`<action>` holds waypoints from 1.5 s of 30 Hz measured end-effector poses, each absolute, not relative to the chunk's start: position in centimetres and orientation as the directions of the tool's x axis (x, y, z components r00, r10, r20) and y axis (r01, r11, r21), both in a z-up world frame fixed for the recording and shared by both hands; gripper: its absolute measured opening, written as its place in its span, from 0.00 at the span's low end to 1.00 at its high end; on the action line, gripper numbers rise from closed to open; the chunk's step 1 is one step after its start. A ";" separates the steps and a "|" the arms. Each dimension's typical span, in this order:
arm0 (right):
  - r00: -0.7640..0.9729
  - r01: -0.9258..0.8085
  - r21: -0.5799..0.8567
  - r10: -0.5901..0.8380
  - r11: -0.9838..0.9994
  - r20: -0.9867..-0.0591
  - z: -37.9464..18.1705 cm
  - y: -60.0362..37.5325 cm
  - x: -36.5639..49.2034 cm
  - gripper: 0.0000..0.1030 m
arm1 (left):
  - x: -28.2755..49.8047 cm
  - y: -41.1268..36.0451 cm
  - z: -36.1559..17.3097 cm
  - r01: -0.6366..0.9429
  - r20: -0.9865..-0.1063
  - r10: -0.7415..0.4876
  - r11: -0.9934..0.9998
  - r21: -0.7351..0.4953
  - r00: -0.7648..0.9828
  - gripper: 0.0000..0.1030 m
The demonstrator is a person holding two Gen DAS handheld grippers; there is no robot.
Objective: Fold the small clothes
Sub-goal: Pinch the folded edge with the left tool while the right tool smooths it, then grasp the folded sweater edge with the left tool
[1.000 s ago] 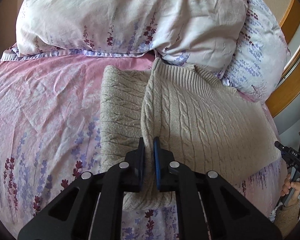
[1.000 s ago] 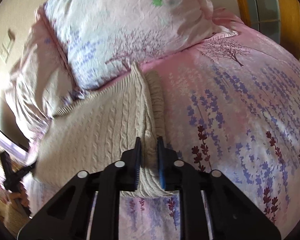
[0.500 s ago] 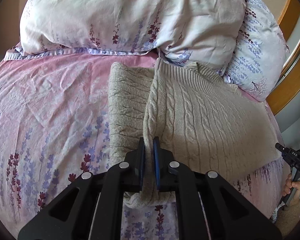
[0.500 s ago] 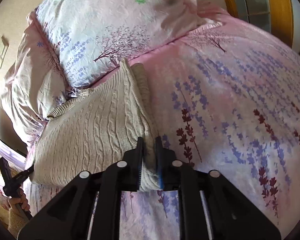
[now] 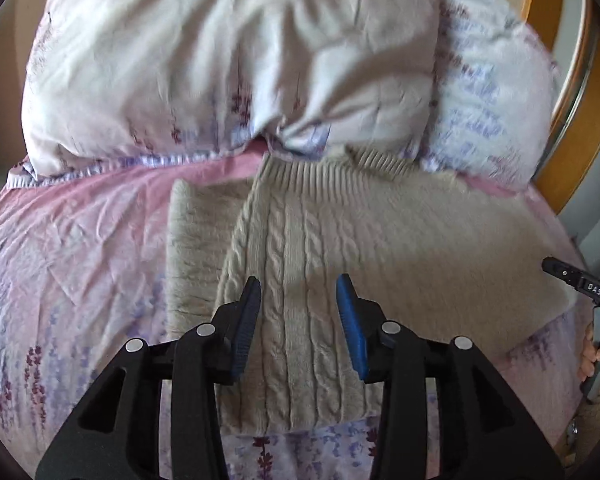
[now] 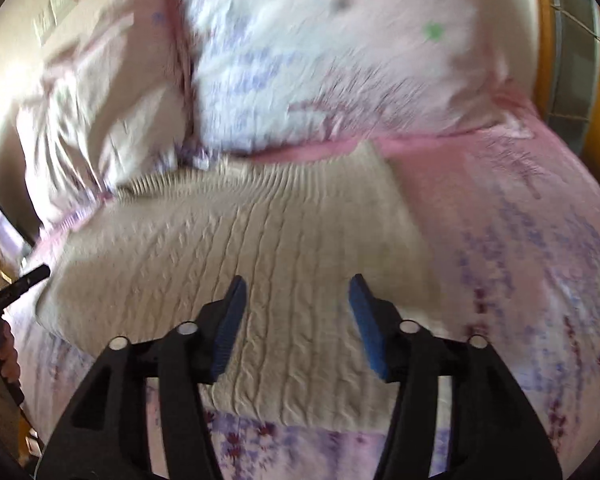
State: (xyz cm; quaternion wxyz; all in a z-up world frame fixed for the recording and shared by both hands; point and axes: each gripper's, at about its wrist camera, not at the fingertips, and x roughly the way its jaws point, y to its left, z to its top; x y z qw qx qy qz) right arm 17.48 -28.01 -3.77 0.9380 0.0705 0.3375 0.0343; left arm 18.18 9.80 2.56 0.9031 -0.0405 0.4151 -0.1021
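Sweater: beige cable knit, lying flat on the pink floral sheet below the pillows, one side folded over so a narrower layer shows at its left edge. Left gripper: jaws spread, empty, hovering above the near hem. Right gripper: likewise spread and empty over the knit (view blurred). Step judged: regrasp for the next fold. Advice: pinch both layers at the hem corners, lift evenly, keep edges aligned to avoid skew.
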 end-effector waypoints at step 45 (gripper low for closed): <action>0.798 -0.072 -0.014 0.049 0.997 -0.601 -2.6 -17.9 21.7 0.87 | 21.8 18.8 0.4 -0.015 -0.710 -0.442 0.843 -0.537 0.548 0.80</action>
